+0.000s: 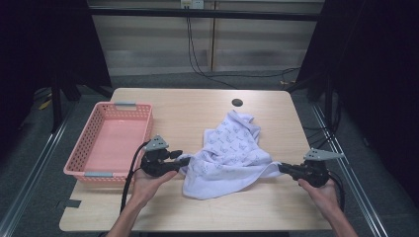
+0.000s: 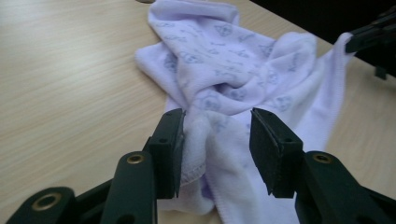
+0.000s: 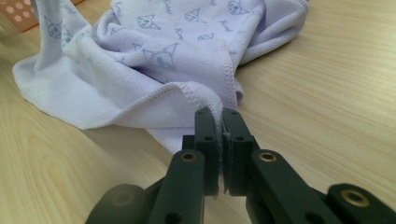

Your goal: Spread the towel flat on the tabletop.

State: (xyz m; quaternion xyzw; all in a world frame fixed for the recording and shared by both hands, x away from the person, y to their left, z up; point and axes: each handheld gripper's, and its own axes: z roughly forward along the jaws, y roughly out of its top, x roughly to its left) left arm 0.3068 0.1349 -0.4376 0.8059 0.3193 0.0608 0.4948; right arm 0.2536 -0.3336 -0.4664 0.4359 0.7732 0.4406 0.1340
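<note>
Pink basket [image 1: 99, 148] sits at the counter's [image 1: 197, 212] left edge, well left of the towel [image 1: 230, 153]. Towel lies crumpled mid-counter, right of the basket, long axis running roughly left-right between the two hands.

Left gripper [image 1: 184, 161] sits between basket and towel, at the towel's left edge. Its fingers [image 2: 169, 154] are spread, with a bunched fold of hem between them; one pad touches cloth, the other stands clear, so no pinch. Cloth lies straight ahead of these fingers, so closing should catch it.

Right gripper [image 1: 282, 168] is on the far side of the towel from the basket, at its right corner. Fingers [image 3: 205, 144] pressed together, pinching the stitched hem; that corner is lifted slightly off the counter.

Judgement: right side is secured, left is the one to fix. Next move depends on the left fingers closing on the near hem before any spread or lift.
</note>
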